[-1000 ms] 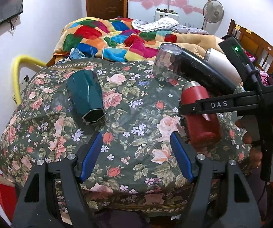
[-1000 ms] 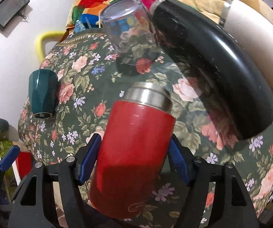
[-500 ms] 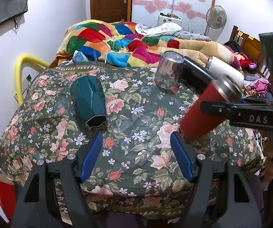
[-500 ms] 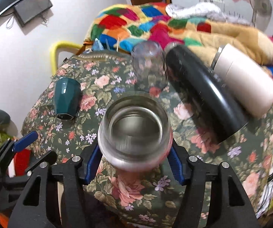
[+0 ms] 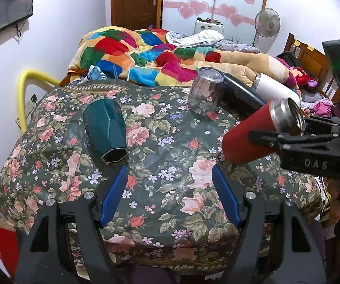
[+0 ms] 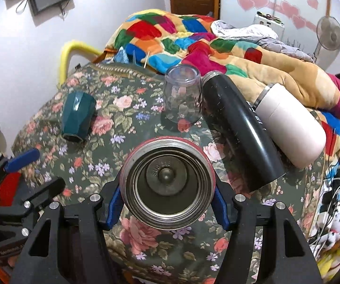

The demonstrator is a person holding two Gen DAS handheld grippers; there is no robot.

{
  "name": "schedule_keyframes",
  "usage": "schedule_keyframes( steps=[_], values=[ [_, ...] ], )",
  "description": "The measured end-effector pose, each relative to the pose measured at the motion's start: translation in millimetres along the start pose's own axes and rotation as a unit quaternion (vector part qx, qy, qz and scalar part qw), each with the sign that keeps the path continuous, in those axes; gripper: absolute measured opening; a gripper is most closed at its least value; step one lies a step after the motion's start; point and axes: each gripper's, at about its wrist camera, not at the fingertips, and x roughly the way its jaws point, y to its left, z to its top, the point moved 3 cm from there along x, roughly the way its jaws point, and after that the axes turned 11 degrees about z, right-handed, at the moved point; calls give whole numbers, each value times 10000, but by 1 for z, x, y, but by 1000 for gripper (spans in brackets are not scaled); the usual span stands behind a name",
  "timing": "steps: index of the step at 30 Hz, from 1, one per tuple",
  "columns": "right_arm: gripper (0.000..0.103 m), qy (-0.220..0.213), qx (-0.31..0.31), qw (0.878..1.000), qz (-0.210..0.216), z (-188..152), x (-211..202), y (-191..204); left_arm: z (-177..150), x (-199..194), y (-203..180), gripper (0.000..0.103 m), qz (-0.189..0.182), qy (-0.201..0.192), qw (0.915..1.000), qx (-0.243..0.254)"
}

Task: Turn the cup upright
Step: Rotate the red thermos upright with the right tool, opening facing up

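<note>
My right gripper (image 6: 167,203) is shut on a red steel-lined cup (image 6: 167,185), lifted off the table, its open mouth facing the camera. In the left wrist view the red cup (image 5: 252,132) is tilted, mouth up and to the right, held by the right gripper (image 5: 288,139). My left gripper (image 5: 170,196) is open and empty above the table's near edge. A dark green faceted cup (image 5: 106,132) lies on its side on the floral tablecloth (image 5: 170,165), ahead and left of the left gripper.
A clear glass cup (image 5: 205,94) stands upside down at the back. A black flask (image 6: 238,130) and a white flask (image 6: 290,127) lie on their sides at the back right. A bed with a colourful quilt (image 5: 158,54) is behind the table.
The right gripper has lifted the red cup off the table and turned it from mouth-away to mouth toward the camera. The left gripper stayed open and drew back slightly.
</note>
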Motion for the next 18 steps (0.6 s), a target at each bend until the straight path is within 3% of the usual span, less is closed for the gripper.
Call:
schedule_keyframes(
  steps=[3, 14, 18],
  values=[
    [59, 252, -155, 9996, -43, -2, 13, 2, 0, 2, 2, 73, 5, 26, 10000, -42],
    [61, 282, -115, 9995, 45, 12, 26, 9, 1, 5, 8, 73, 18, 64, 9999, -155],
    [66, 287, -56, 9996, 33, 13, 21, 10, 3, 1, 10, 73, 20, 42, 9998, -170]
  ],
)
